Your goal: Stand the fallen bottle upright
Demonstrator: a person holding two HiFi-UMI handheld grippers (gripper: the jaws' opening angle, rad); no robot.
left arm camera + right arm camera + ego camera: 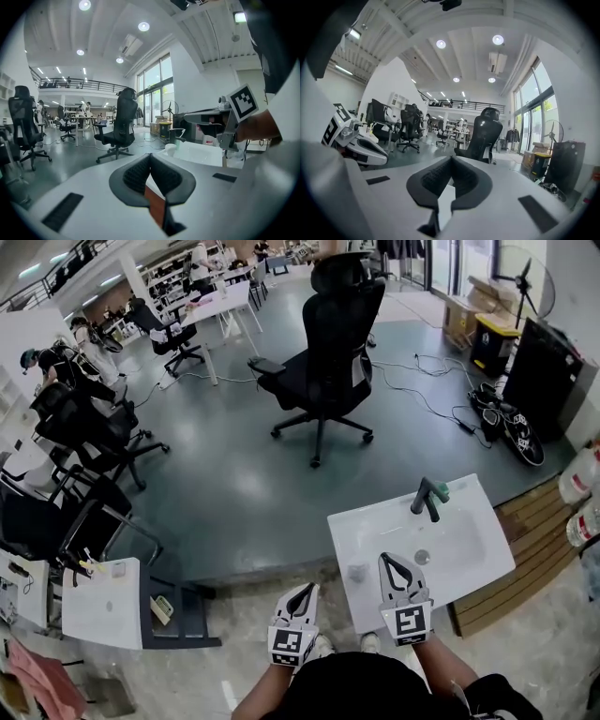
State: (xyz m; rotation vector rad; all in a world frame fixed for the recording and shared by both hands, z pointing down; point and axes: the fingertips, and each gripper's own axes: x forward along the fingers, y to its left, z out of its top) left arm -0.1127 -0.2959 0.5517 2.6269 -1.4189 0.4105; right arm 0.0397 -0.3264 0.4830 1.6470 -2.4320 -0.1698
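left gripper (307, 588): jaws together, nothing between them; lower centre of head view, left of the sink, over the floor
right gripper (386, 560): jaws together too, empty; tip just over the sink's near part, lower centre-right
bottle (356, 572): best guess is the small pale thing on the sink's left part, just left of the right gripper's tip; too small to tell if it lies or stands
bottle, left gripper view: shows as a pale rounded thing (171, 149) at the sink's near corner, centre-right of frame
sink (469, 549): white, right of centre in head view, smooth top
task state: neither tool holds the bottle; can't tell whether it's done or not started
risk 1: going in with shut jaws would nudge the bottle rather than grasp it; they need to spread first
risk 2: it sits near the sink's left edge, so a push from the right could send it off to the floor
risk 3: smooth top, so a round bottle may roll toward the basin if bumped
risk 4: looks small and light, so a high pinch could tip it over
faucet (428, 495): far rim, well apart from the bottle, not in the way
chair (328, 362): upper centre, well clear
jugs (579, 474): right edge, out of play
planks (534, 521): wooden, right of the sink
cables (441, 399): on the floor, upper right
in the way: nothing between the right gripper and the bottle; the left gripper is near and could crowd the approach
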